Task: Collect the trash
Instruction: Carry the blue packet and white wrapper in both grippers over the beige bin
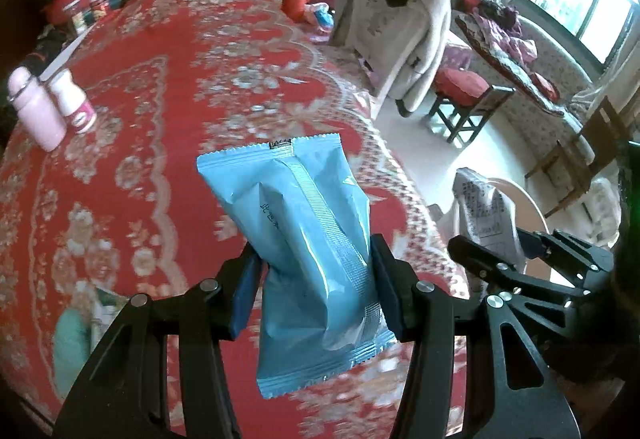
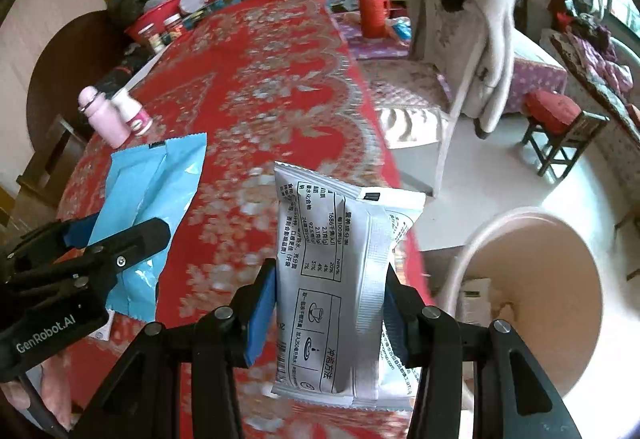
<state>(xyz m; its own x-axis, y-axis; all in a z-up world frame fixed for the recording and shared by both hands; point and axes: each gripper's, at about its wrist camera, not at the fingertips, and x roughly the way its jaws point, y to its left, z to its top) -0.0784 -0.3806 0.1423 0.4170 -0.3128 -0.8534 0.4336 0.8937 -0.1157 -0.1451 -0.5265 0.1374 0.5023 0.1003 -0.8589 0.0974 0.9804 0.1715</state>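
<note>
My left gripper is shut on a light blue snack packet, held upright above the red floral tablecloth. Seen from the right wrist view, that blue packet sits at the left in the left gripper. My right gripper is shut on a white printed packet, which hangs over the table's right edge. The left wrist view shows this white packet and the right gripper at the lower right. A round pale bin with an open top stands on the floor just right of the white packet.
A pink bottle and a small white bottle stand at the table's left. Jars and a red basin crowd the far end, near a red flask. A chair draped with a pale coat and a red stool stand on the floor.
</note>
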